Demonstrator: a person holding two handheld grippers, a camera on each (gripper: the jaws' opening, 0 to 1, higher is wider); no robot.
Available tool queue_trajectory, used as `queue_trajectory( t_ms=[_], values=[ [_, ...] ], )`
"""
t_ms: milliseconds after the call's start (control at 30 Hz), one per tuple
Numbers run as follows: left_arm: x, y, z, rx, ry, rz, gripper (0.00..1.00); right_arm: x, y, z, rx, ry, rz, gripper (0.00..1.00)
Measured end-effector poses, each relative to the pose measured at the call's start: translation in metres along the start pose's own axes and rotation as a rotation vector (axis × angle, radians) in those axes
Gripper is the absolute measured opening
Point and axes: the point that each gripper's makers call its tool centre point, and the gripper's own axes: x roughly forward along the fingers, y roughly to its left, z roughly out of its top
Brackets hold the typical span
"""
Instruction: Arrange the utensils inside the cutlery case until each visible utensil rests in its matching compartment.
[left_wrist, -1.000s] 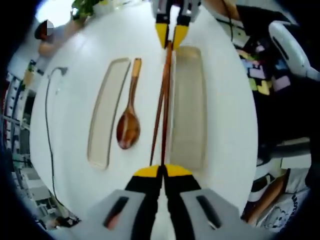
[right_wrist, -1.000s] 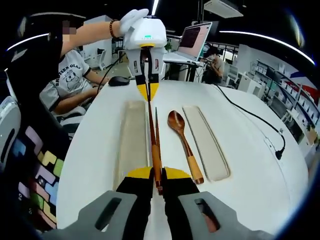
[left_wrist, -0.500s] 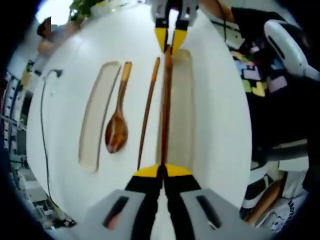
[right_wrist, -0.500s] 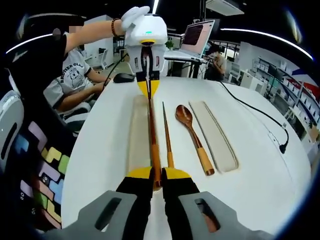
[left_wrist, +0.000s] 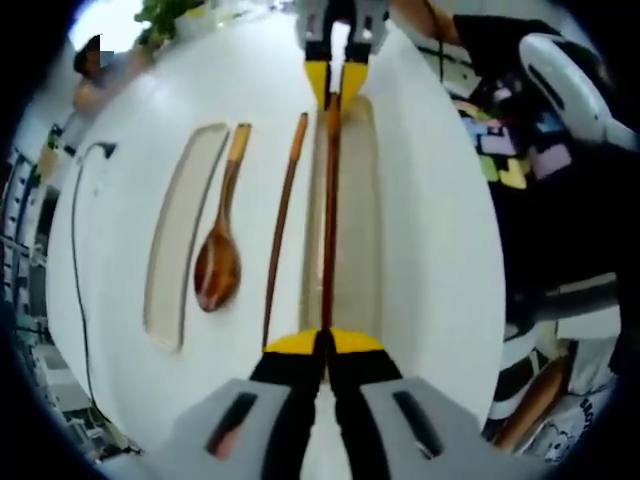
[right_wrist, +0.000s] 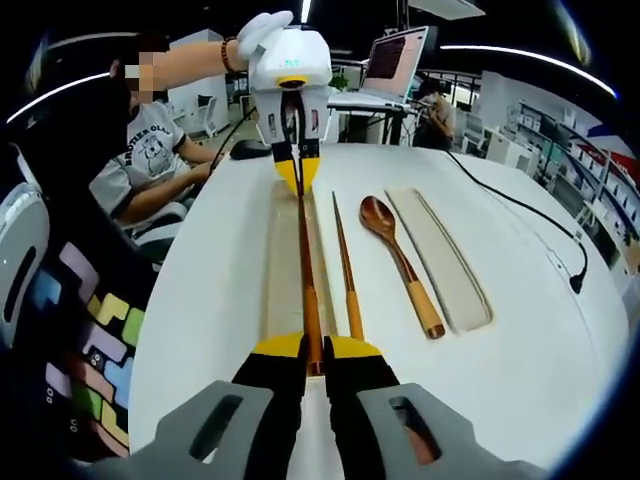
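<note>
One wooden chopstick (left_wrist: 329, 220) is held at both ends, lengthwise over a long beige case tray (left_wrist: 362, 230). My left gripper (left_wrist: 322, 341) is shut on its thin end and my right gripper (left_wrist: 336, 86) on its thick end. From the right gripper view, my right gripper (right_wrist: 308, 350) pinches the chopstick (right_wrist: 305, 250) above the tray (right_wrist: 280, 270), with the left gripper (right_wrist: 297, 178) at the far end. A second chopstick (left_wrist: 282, 230) lies on the white table beside the tray. Further over are a wooden spoon (left_wrist: 217, 265) and a second beige tray (left_wrist: 178, 235).
A black cable (right_wrist: 520, 215) runs across the table past the second tray (right_wrist: 440, 260). A seated person (right_wrist: 150, 150) and a mouse (right_wrist: 245, 150) are at the far table edge, with a laptop (right_wrist: 395, 65) behind. A seat with coloured blocks (right_wrist: 90, 330) is beside the table.
The held chopstick has moved sideways from beside the other chopstick to over the long tray. The other chopstick stays on the table, and the spoon has not moved.
</note>
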Motion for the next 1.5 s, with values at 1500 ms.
queue_trajectory(
  t_ms=[1500],
  values=[
    [-0.007,0.010,0.009,-0.011,-0.077,0.053,0.03,-0.006,-0.005,0.016,-0.014,-0.069,-0.056,0.07]
  ],
)
